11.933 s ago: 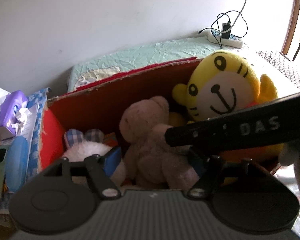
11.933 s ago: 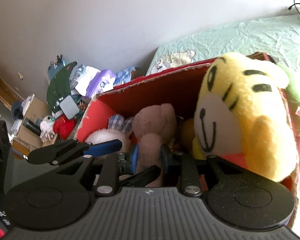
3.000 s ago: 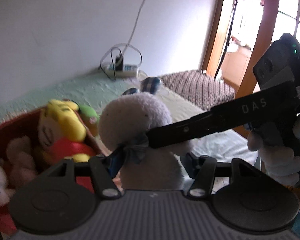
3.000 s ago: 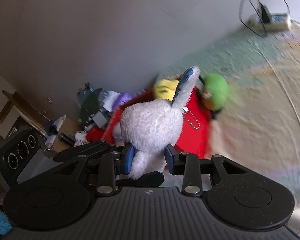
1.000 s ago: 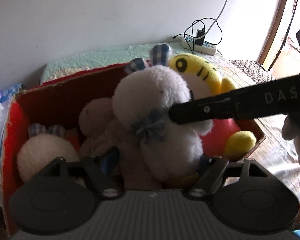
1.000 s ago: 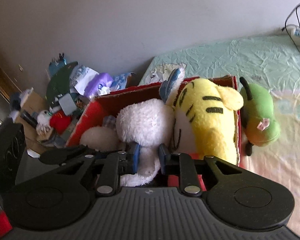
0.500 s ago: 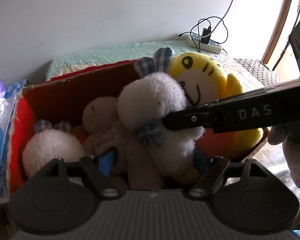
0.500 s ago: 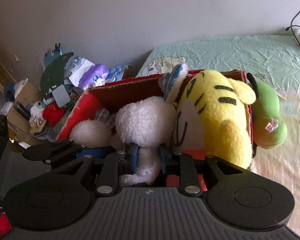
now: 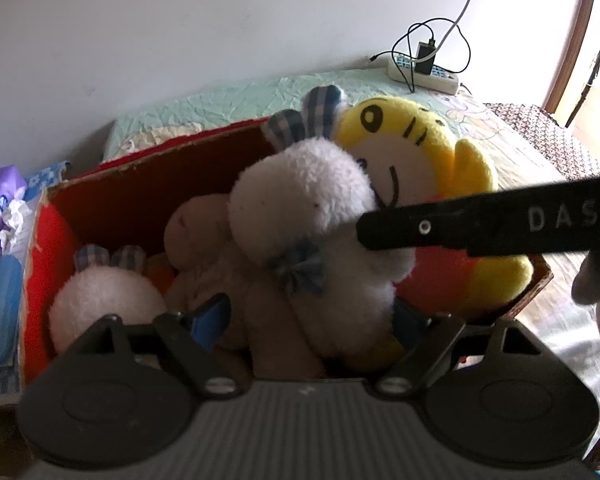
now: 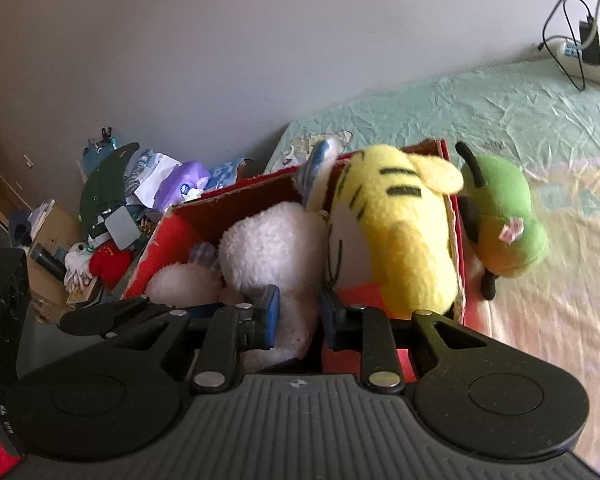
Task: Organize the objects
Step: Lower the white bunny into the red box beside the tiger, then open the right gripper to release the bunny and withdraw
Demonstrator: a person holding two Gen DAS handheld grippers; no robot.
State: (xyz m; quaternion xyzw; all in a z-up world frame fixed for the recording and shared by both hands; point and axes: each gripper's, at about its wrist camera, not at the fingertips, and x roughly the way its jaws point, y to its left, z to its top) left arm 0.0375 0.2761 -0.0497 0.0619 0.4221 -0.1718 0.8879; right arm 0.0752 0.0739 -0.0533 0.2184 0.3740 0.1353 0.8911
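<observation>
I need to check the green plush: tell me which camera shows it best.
Right wrist view: the green plush shows whole, lying on the bed outside the red box. The left wrist view shows nothing of it; the yellow tiger blocks that side.

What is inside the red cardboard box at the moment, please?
The red cardboard box holds a yellow tiger plush, a beige teddy bear, a small white rabbit plush, and a larger white plush rabbit gripped by the right tongs. Anything beneath them is hidden.
</observation>
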